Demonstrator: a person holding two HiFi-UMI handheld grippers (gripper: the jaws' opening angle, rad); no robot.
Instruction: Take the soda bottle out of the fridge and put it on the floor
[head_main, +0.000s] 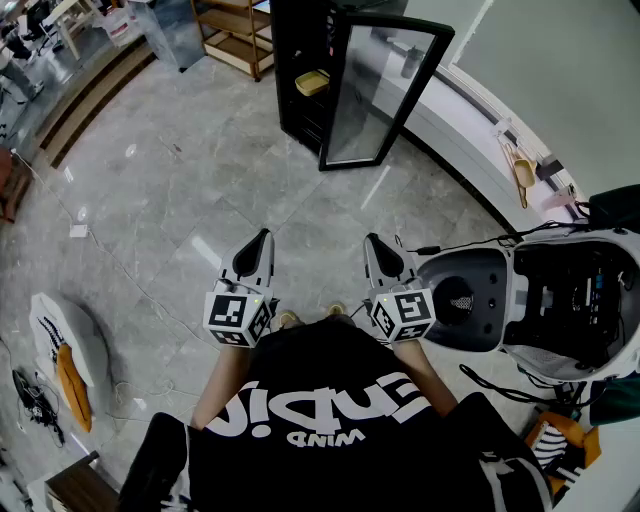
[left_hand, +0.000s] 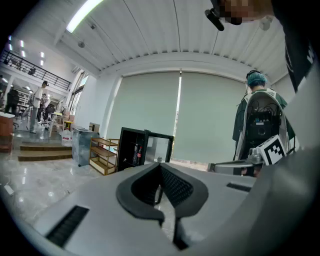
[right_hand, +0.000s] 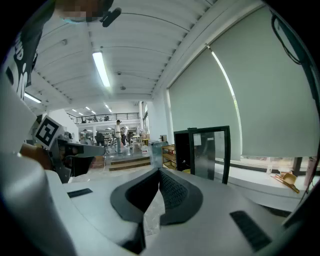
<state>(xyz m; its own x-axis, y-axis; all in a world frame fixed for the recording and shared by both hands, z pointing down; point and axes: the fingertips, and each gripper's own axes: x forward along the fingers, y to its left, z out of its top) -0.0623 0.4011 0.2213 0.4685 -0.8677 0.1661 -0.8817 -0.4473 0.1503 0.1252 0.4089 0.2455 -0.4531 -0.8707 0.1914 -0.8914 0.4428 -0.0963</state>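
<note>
Boxy blk glass-door fridge (head_main: 290, 70), glossy grey flr (head_main: 200, 190).

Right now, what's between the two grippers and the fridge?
Only bare floor, in the head view, from left gripper and right gripper to the open fridge.

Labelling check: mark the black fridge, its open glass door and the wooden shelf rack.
Black fridge (head_main: 296, 118), head view, lower cabinet front.
Open glass door (head_main: 375, 95), head view, glass pane.
Wooden shelf rack (head_main: 238, 52), head view, lower board.
</note>
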